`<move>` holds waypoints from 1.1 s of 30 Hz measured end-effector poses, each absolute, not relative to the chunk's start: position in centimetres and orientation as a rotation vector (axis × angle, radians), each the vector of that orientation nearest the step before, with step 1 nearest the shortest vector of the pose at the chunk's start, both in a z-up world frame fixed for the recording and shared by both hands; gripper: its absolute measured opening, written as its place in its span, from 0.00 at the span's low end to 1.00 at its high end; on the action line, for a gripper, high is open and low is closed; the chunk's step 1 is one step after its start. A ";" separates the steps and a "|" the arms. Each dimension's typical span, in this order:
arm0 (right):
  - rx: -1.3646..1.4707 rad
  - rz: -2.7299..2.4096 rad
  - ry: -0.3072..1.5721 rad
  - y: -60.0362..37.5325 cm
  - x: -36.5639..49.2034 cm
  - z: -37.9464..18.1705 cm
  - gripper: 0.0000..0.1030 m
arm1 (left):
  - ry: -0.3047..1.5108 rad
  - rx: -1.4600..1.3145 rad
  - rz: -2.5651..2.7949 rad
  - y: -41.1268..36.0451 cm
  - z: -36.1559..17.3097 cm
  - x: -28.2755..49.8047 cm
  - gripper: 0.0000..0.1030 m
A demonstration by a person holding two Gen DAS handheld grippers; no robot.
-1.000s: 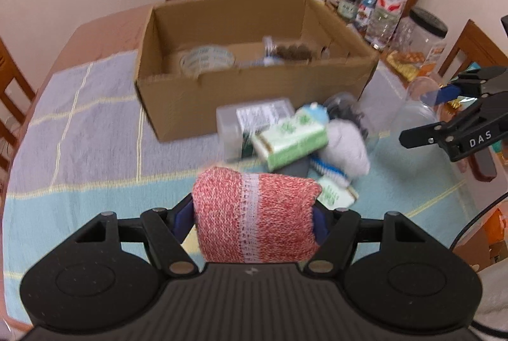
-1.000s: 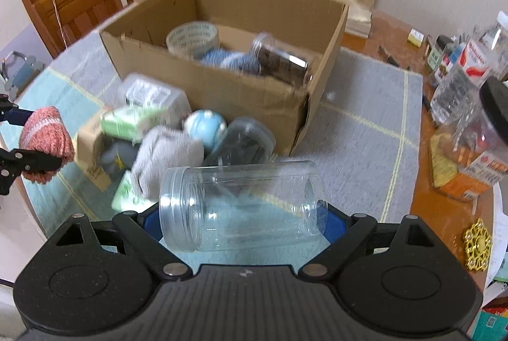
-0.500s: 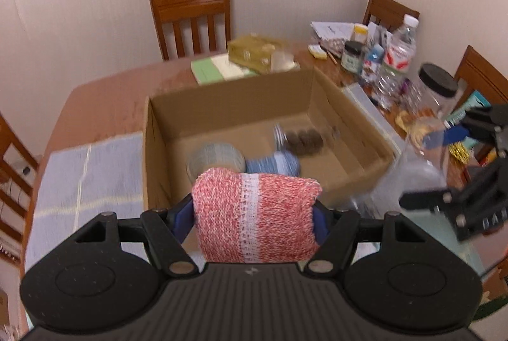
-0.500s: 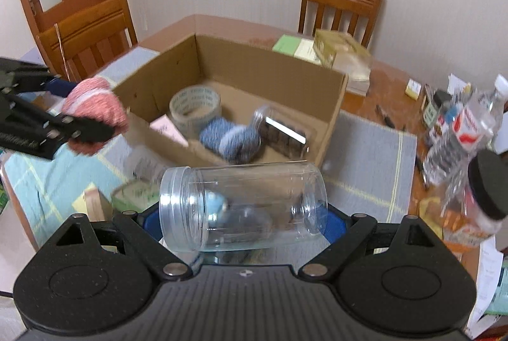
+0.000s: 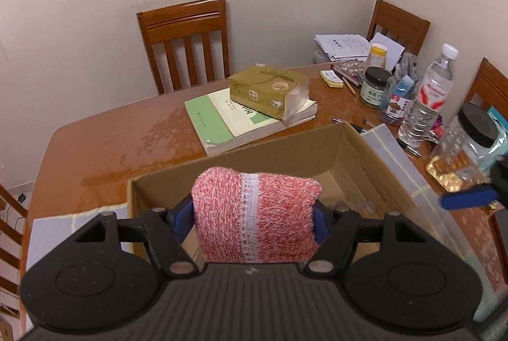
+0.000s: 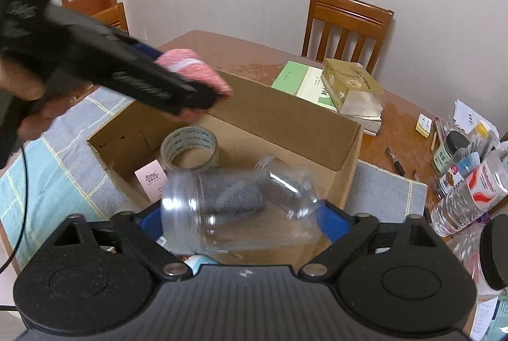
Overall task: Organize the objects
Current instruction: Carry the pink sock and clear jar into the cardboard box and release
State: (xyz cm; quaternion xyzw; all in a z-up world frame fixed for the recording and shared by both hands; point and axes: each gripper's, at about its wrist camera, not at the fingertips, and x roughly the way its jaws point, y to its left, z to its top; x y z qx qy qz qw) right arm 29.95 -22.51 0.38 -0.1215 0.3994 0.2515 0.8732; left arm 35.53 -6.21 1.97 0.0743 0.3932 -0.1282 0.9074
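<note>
My left gripper (image 5: 254,219) is shut on a red and white knitted roll (image 5: 241,198) and holds it over the near wall of the open cardboard box (image 5: 285,157). The right wrist view shows that roll (image 6: 193,68) above the box's left far corner (image 6: 285,106). My right gripper (image 6: 239,222) has its jaws opening. A clear plastic jar (image 6: 197,214) lies tilted and blurred between them, off the blue pads, over the box. In the box lie a tape roll (image 6: 190,147), a pink card (image 6: 151,179), a grey-blue ball and another clear jar (image 6: 285,179).
Green books with a gold tissue pack (image 5: 270,90) lie beyond the box. Water bottles (image 5: 428,100), small jars and a black-lidded jar (image 5: 473,131) crowd the table's right side. Wooden chairs (image 5: 187,39) ring the table. A striped cloth (image 6: 63,150) lies under the box.
Both grippers moved forward from the pile to above the box. The right jaws widened and the clear jar tilted loose between them. The left grip on the knitted roll is unchanged.
</note>
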 end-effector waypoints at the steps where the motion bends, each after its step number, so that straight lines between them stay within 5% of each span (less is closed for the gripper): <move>1: -0.248 0.523 0.825 -22.5 30.0 0.4 1.00 | 0.818 0.154 -0.267 -6.5 1.5 36.3 0.69; 6: -0.207 0.508 0.836 -22.8 30.1 0.3 1.00 | 0.851 0.106 -0.267 -7.0 -0.5 38.8 0.93; 33: -0.191 0.423 0.918 -25.3 25.9 -3.8 1.00 | 0.826 0.141 -0.222 -6.1 1.4 30.0 0.97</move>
